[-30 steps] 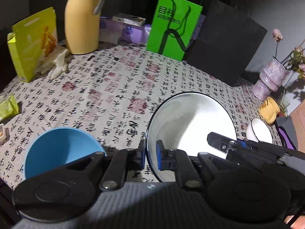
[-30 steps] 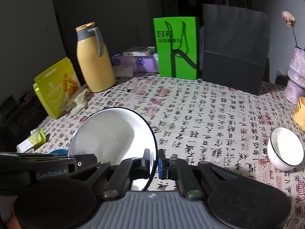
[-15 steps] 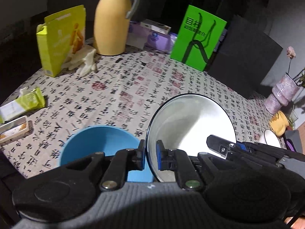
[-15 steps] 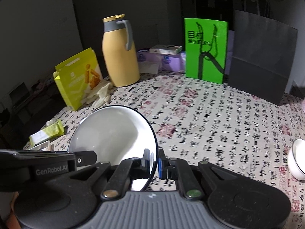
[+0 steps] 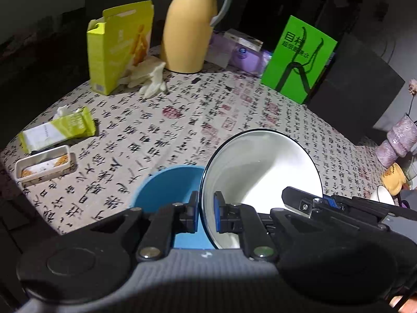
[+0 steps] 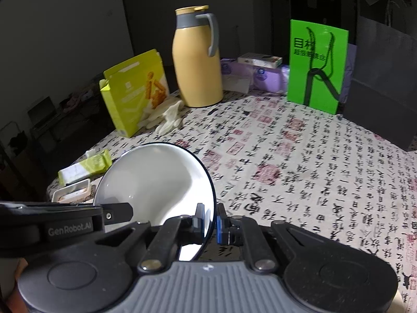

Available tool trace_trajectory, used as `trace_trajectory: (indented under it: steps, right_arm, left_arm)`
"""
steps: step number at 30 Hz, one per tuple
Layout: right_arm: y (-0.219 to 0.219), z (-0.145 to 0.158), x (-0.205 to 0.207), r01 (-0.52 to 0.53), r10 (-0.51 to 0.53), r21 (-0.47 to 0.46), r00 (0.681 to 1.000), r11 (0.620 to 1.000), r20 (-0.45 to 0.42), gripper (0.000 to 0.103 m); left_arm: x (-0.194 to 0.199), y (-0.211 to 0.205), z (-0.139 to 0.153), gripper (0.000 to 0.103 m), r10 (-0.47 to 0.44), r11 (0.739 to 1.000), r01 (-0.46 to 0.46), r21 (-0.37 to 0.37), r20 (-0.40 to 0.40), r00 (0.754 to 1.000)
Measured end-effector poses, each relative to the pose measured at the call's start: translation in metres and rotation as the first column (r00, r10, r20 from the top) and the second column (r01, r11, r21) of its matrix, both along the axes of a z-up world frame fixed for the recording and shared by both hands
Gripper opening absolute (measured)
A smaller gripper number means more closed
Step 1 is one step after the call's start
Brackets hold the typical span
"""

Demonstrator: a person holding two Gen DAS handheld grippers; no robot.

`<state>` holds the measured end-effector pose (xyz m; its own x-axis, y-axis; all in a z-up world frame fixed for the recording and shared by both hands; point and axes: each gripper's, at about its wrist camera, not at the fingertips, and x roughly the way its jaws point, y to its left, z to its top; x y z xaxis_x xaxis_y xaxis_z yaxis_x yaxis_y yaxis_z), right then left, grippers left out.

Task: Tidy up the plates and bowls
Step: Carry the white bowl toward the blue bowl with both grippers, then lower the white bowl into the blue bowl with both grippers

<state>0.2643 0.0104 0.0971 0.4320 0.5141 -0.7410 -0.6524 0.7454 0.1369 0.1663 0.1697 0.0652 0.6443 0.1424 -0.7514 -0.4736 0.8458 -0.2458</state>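
Note:
Both grippers hold one large white bowl with a dark rim (image 5: 263, 172) above the table. My left gripper (image 5: 206, 214) is shut on its left rim. My right gripper (image 6: 210, 219) is shut on its right rim; the white bowl (image 6: 156, 180) fills the lower left of the right wrist view. A blue bowl (image 5: 169, 190) sits on the patterned tablecloth just under and left of the white bowl's rim, partly hidden by the left gripper. A small white bowl (image 5: 381, 197) shows at the far right edge.
At the back stand a yellow thermos (image 5: 191, 23), a yellow-green box (image 5: 120, 44), pale gloves (image 5: 151, 78), a green sign (image 5: 298, 60), a black bag (image 6: 383, 78) and purple packs (image 6: 263, 75). A snack wrapper (image 5: 57, 130) and small tray (image 5: 43, 165) lie left. A vase (image 5: 401, 140) stands right.
Both grippers have carried the white bowl leftward across the table. The blue bowl has come in under the white bowl's left rim; the small white bowl slid out of the right wrist view.

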Motion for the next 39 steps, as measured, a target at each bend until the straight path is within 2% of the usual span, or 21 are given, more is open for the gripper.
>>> trace_trajectory:
  steps: [12,29,39]
  right_arm:
    - [0.026,-0.014,-0.010,-0.043,0.043,-0.025,0.999,0.999,-0.027,0.009]
    - [0.047,-0.051,-0.005,-0.075,0.067,-0.076,0.992,0.994,-0.104,0.009]
    - [0.054,-0.066,0.000,-0.090,0.074,-0.113,0.987,0.989,-0.142,0.010]
  left_arm:
    - [-0.013,0.022,-0.014,0.011,0.030,0.999,-0.030,-0.014,-0.021,0.999]
    - [-0.005,0.042,-0.047,0.011,0.021,0.999,-0.025,-0.037,-0.101,0.995]
    - [0.007,0.042,-0.055,0.011,-0.015,1.000,0.016,0.004,-0.147,0.989]
